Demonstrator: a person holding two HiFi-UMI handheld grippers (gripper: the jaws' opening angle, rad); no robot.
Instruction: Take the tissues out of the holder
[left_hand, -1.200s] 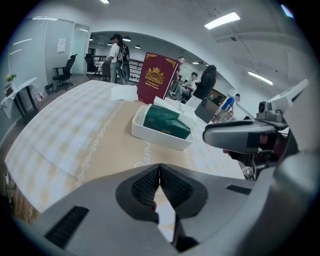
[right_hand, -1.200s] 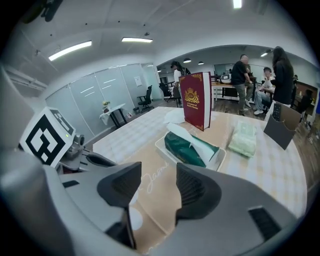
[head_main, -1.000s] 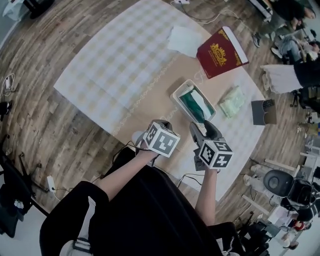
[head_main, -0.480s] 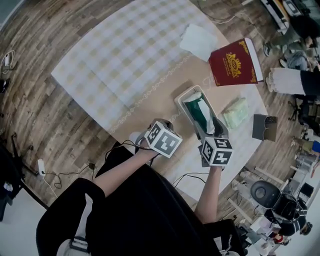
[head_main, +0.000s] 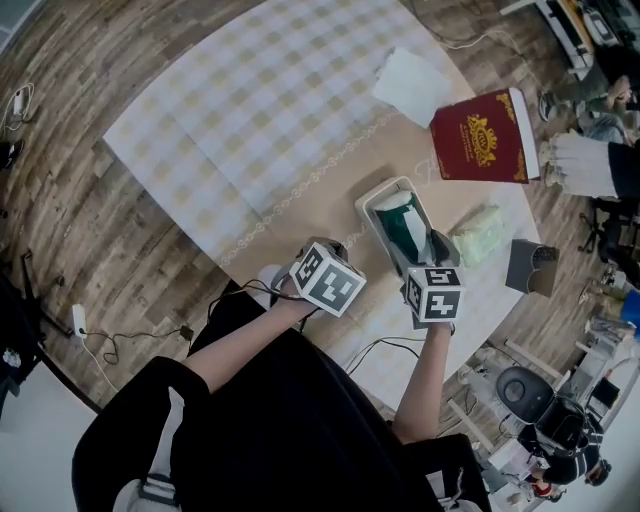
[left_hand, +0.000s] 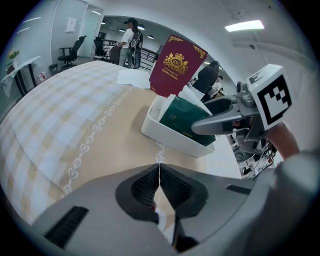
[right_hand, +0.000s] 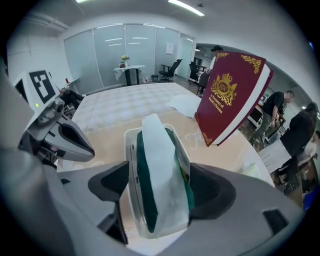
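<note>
A white holder (head_main: 372, 205) stands on the tan cloth, with a dark green tissue pack (head_main: 405, 225) upright in it and a white tissue sticking out of its top. My right gripper (head_main: 428, 248) reaches over the holder's near end. In the right gripper view its jaws are opening and straddle the tissue pack (right_hand: 160, 170) and the holder (right_hand: 129, 150); the pads do not press on the pack. My left gripper (head_main: 328, 250) hovers left of the holder, shut with nothing in it (left_hand: 159, 186). The left gripper view shows the holder (left_hand: 172, 140) and the right gripper (left_hand: 220, 117) ahead.
A red book (head_main: 480, 135) stands behind the holder, with a white cloth (head_main: 412, 85) beyond it. A pale green tissue packet (head_main: 480, 235) and a grey box (head_main: 530, 265) lie to the right. The table edge runs close to my body. People stand at the far right.
The right gripper has moved forward over the holder's near end and its jaws have spread wider around the tissue pack. The left gripper has hardly moved.
</note>
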